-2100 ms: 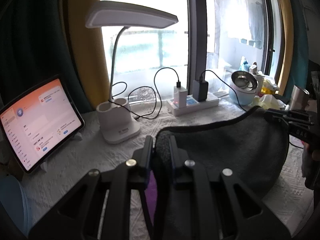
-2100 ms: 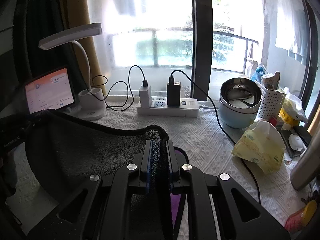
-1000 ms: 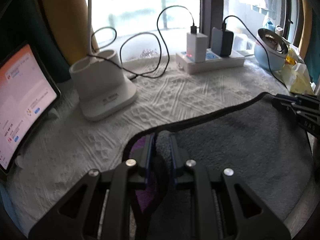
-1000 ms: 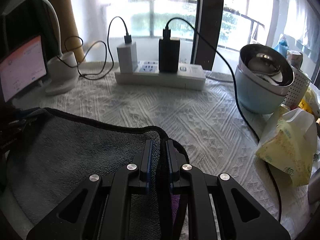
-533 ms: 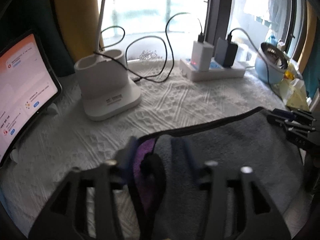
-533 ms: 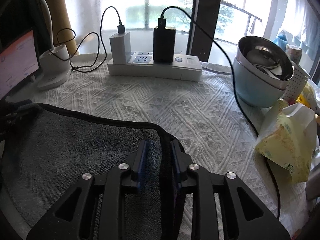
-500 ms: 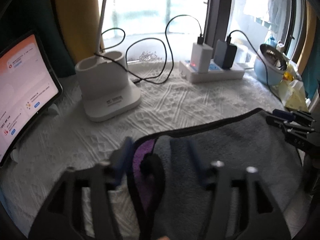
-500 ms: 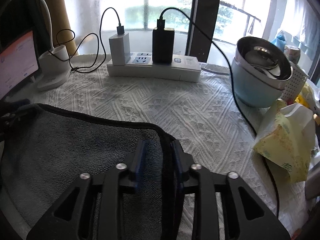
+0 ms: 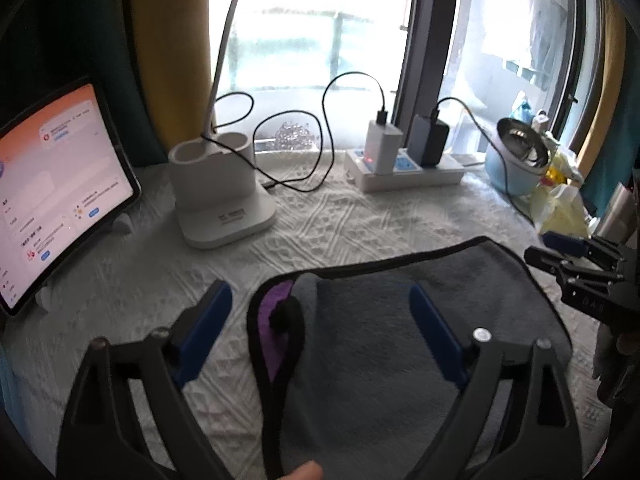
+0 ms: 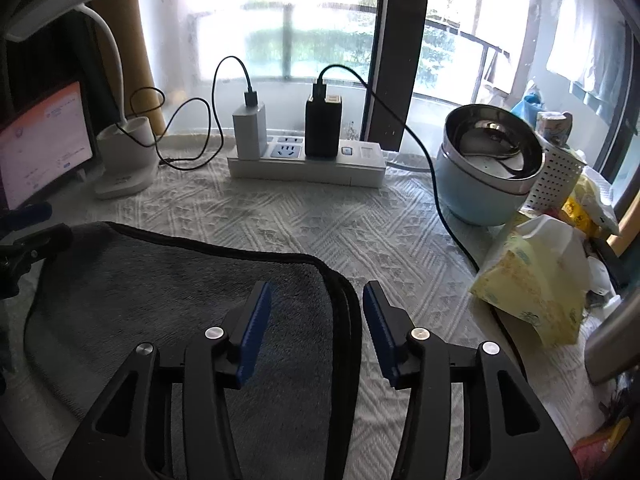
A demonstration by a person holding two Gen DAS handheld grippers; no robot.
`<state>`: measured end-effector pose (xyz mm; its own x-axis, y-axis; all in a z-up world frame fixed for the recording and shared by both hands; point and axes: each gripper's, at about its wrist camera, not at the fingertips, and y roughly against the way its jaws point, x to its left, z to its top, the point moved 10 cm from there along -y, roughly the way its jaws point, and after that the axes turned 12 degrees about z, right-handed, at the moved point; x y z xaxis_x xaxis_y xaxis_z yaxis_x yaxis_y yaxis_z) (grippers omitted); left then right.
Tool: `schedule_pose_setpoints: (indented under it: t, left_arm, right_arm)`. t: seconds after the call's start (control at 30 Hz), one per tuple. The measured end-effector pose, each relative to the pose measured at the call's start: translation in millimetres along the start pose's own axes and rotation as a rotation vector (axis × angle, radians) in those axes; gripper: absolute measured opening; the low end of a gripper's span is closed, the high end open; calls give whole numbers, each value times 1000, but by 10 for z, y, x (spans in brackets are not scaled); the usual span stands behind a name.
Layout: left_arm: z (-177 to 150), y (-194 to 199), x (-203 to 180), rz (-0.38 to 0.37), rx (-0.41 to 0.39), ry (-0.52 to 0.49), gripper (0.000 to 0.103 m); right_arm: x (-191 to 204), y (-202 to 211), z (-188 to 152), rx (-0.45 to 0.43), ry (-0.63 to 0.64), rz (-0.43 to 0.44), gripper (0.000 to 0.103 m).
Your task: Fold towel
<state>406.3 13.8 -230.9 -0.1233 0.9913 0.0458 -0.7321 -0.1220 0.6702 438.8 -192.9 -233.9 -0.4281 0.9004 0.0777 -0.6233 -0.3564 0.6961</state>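
Both claws now spread, releasing towel (image 9: 400, 344)

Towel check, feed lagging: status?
Left tool open, right tool open. Towel folded flat on table, released. Nothing blocking.

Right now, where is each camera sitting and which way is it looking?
Left wrist: rides the left tongs, facing the window over the towel; its open fingers and the right tongs show.
Right wrist: rides the right tongs, facing the window over the towel's right edge; its open fingers show.
Both see the towel, power strip, lamp base, tablet and bowl.
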Motion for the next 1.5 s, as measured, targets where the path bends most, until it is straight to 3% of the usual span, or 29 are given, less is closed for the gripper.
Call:
schedule_pose_setpoints:
  t: [0.43, 0.6, 1.07, 1.5]
  left_arm:
    - [-53, 560, 83, 2, -50, 45, 96]
    - [-113, 743, 106, -7, -28, 60, 96]
    - [-208, 1391, 235, 61, -103, 71, 96]
    - [-305, 1865, 341, 79, -152, 83, 96]
  right_arm:
    - [135, 536, -50, -65, -8, -3, 51]
    - [226, 689, -66, -86, 0, -1, 51]
    - [390, 1232, -111, -155, 14, 2, 51]
    - [569, 1750, -190, -218, 42, -7, 51]
